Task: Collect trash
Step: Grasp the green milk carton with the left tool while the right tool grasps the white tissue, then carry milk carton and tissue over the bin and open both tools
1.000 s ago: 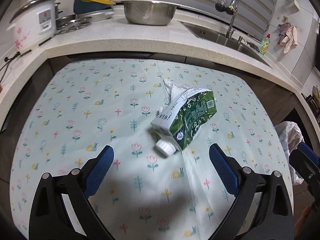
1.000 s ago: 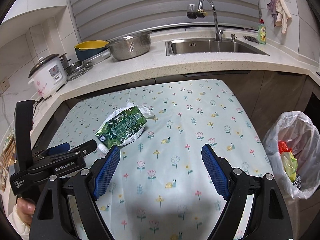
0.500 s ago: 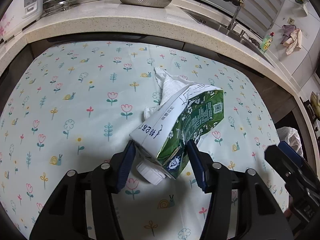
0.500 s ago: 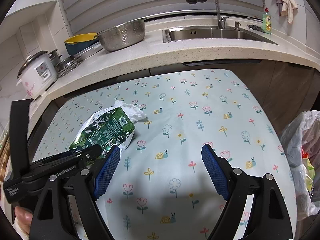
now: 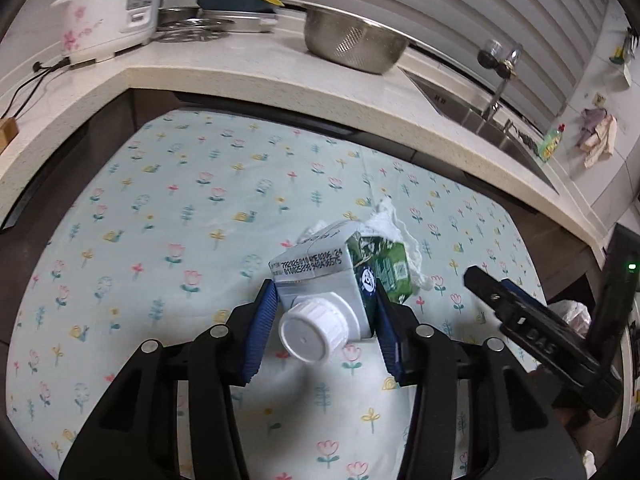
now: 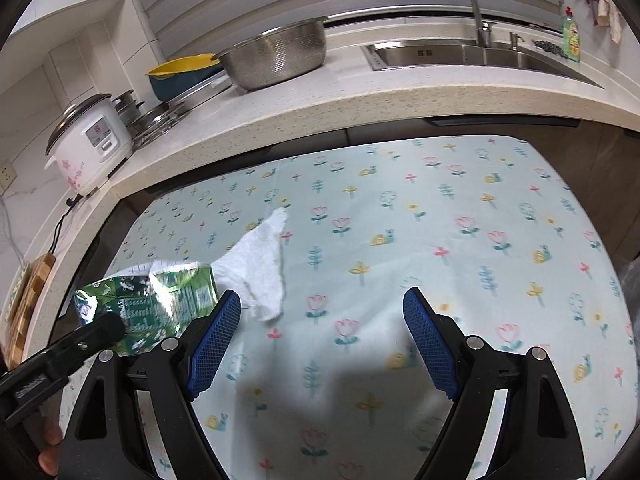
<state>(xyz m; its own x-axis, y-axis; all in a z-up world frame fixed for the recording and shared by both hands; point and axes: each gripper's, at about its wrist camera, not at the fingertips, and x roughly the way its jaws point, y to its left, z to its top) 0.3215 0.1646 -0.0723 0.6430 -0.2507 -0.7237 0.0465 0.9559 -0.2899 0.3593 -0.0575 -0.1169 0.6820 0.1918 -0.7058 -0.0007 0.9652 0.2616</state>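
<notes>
A crushed green and white milk carton [image 5: 320, 276] with a white screw cap [image 5: 312, 332] sits between the blue pads of my left gripper [image 5: 325, 292]. The jaws are closing, both pads press on its sides, and the cap end points at the camera. A crumpled white tissue [image 5: 392, 224] lies on the floral tablecloth just behind the carton. In the right wrist view the tissue [image 6: 260, 268] is ahead and left of my right gripper [image 6: 322, 296], which hangs open over the cloth with nothing between its fingers. The carton [image 6: 148, 300] shows at the left there.
The floral tablecloth [image 6: 440, 220] covers the table. Behind it runs a stone counter [image 6: 360, 96] with a steel colander [image 6: 276, 56], a rice cooker [image 6: 88, 140] and a sink [image 6: 460, 54]. A white trash bag [image 5: 572, 312] stands past the table's right edge.
My left gripper moved up to the carton, narrowed its jaws onto it and tipped it cap-end towards the camera. The right gripper came forward and lower, closer to the tissue.
</notes>
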